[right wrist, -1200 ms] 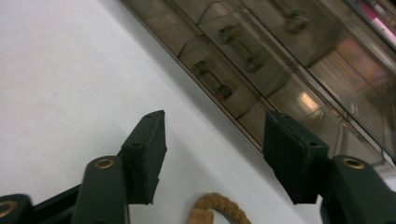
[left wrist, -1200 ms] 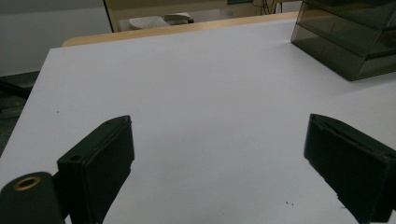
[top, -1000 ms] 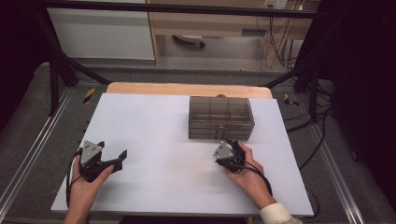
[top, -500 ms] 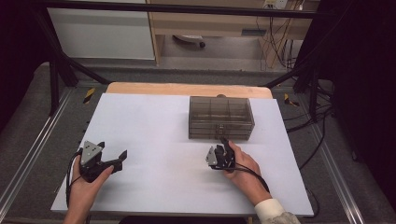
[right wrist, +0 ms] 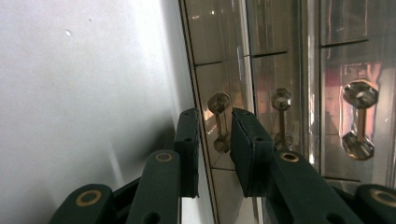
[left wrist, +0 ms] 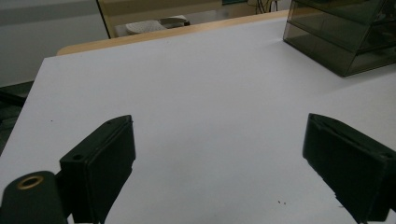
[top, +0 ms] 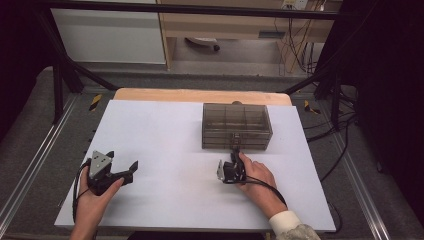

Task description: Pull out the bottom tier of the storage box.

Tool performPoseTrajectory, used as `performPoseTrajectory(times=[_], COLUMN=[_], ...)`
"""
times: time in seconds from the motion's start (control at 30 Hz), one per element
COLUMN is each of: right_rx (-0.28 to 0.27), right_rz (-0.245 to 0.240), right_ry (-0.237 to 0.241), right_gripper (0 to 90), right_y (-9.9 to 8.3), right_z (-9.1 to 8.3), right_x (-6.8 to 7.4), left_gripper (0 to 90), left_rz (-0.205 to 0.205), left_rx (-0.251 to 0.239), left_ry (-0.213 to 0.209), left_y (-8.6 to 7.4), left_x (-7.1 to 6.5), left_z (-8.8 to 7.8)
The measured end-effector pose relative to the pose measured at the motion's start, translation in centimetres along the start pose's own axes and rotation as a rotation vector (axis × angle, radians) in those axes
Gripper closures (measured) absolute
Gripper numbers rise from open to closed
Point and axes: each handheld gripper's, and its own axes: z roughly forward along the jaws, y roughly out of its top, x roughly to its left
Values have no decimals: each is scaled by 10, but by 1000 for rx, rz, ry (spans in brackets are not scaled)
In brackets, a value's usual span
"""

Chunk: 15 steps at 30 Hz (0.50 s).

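Note:
A smoky clear drawer box (top: 236, 126) stands on the white table (top: 165, 130), right of the middle. My right gripper (top: 234, 153) is at its front face, rolled onto its side. In the right gripper view a small clear drawer handle (right wrist: 218, 122) lies between the jaws of my right gripper (right wrist: 215, 116). They have just been closing, and a thin gap still shows beside the handle. My left gripper (top: 121, 160) rests near the table's front left, wide open with nothing in it. The left gripper view has it (left wrist: 219, 158) over bare table, the box (left wrist: 345, 42) far right.
Two more drawer handles (right wrist: 281, 116) (right wrist: 358, 119) sit beside the one between the jaws. A wooden board edge (top: 200, 95) runs behind the table. Black frame bars and cables (top: 340, 125) flank it on the right. A cabinet (top: 110, 35) stands on the floor beyond.
My right gripper has moved forward and down to the box front and rolled onto its side. Its jaws have narrowed around the handle. The left gripper has stayed put.

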Motion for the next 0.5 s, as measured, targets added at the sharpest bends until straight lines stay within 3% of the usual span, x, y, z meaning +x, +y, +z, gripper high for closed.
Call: performPoseTrajectory(times=[0.5], right_rx=[18], right_rz=[-46], right_ry=[-29], right_gripper=[768], right_y=[2], right_z=[7], right_x=[2], left_gripper=[90], left_rz=[8], left_rx=[7], left_ry=[-3], left_y=[-1], left_x=[-1], left_z=[0])
